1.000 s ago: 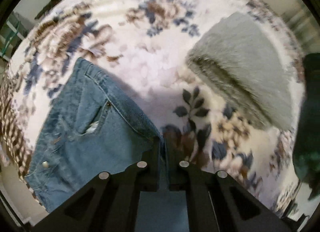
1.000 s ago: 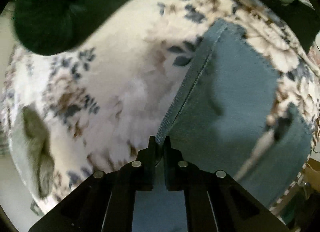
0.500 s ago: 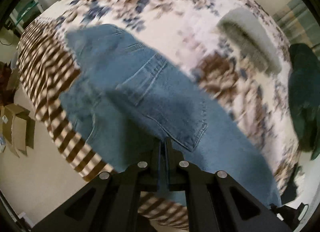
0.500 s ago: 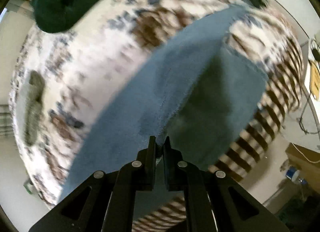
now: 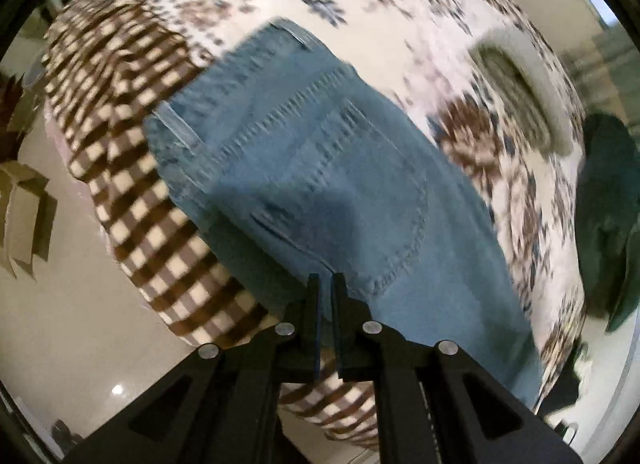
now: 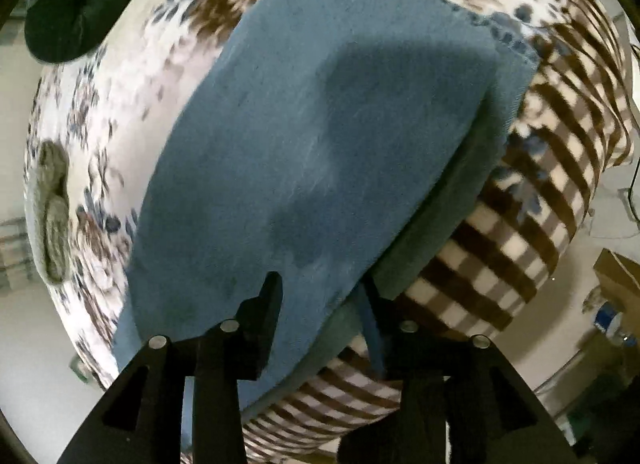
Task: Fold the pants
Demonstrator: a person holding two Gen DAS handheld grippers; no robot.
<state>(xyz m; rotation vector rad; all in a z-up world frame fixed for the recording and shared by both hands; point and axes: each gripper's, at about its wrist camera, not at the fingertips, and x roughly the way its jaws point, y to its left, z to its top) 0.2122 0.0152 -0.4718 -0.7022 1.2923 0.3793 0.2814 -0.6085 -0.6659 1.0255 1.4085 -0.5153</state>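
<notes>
The jeans [image 5: 320, 168] lie on the bed [image 5: 460, 24], doubled lengthwise over the flowered blanket [image 5: 400, 4], the near side reaching the brown checked border [image 5: 132, 76] by the bed's edge. In the left view the waistband sits up at eleven o'clock and a back pocket [image 5: 360, 192] faces up at centre. The left gripper [image 5: 325, 284] has its jaws pressed together, pinching a thin edge of denim at six o'clock. The right gripper [image 6: 320, 284] has its jaws spread, having just been opening; the leg's edge lies loose between them, no pad pressing. A grey towel [image 5: 520, 92] rests at two o'clock, a dark green garment [image 5: 608, 216] at three.
</notes>
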